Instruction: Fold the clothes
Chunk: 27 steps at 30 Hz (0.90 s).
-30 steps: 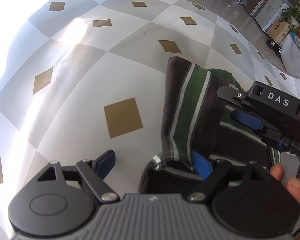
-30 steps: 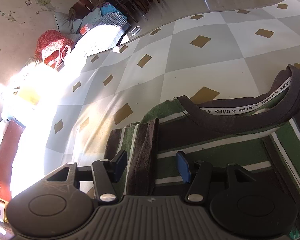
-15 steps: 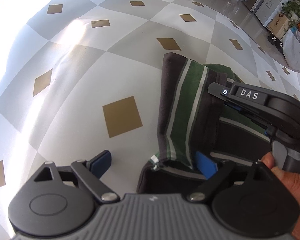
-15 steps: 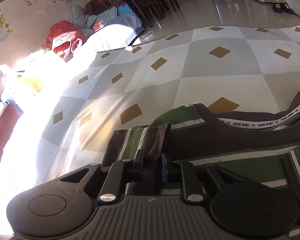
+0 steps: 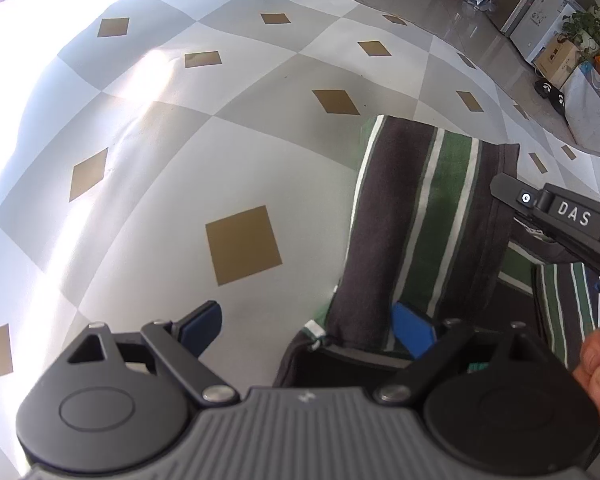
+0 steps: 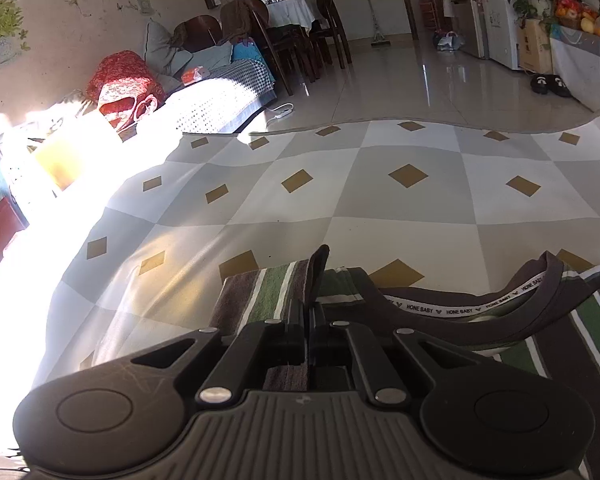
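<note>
The checked mat (image 5: pixel 148 184) with its tan diamonds spreads across the floor under me, and on it lies the striped T-shirt (image 6: pixel 560 344), brown, green and white, its neckband (image 6: pixel 460 312) with printed tape facing up in the right wrist view. The sleeve (image 5: pixel 428 216) is raised off the mat, hanging as a striped flap in the left wrist view. My right hand-held gripper (image 6: pixel 309 320) has just closed and now pinches the sleeve's brown hem between its pads. My left hand-held gripper (image 5: pixel 306 326) has been opening and stands wide, one blue pad (image 5: pixel 202 322) over bare mat, the other (image 5: pixel 414 330) against the shirt's lower edge, gripping nothing. My fingers (image 5: pixel 598 364) show at the right edge.
</note>
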Motion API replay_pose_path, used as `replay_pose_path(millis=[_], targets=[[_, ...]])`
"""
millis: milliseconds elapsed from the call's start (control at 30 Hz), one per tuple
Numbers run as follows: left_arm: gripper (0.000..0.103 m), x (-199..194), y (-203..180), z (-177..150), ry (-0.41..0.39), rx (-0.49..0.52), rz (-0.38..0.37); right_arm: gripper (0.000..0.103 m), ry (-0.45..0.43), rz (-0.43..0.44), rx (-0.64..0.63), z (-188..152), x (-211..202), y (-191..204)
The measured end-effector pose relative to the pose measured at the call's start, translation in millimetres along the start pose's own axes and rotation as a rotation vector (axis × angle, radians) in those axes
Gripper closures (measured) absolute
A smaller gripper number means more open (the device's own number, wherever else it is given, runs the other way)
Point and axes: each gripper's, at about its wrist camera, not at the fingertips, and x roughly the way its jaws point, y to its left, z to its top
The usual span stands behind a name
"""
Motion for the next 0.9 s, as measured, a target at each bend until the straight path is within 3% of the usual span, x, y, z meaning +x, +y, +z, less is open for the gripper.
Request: replay_pose_path(millis=[167,267,400,900], targets=[[0.009,-3.4,-9.1,-0.3,-0.020,0.031,-0.001,0.098,0.047,-0.044,0.021,-4.0,-2.6,-16.1],[0.009,-4.5,-13.5,-1.4,-0.026,0.045,0.001,0.090,0.095,-0.092,0.053,-5.9,0.0,-24.9],[0.008,-8.2,-17.6,-2.2,-0.045,0.056,-0.012,0.079,0.101,-0.064,0.052,-5.1,-4.3,-26.3],[0.004,-13.1,-44.1,-15.8,-0.057,0.196,-0.005,0.066,0.241,-0.114,0.082,-18.2,-11.9,-47.4]])
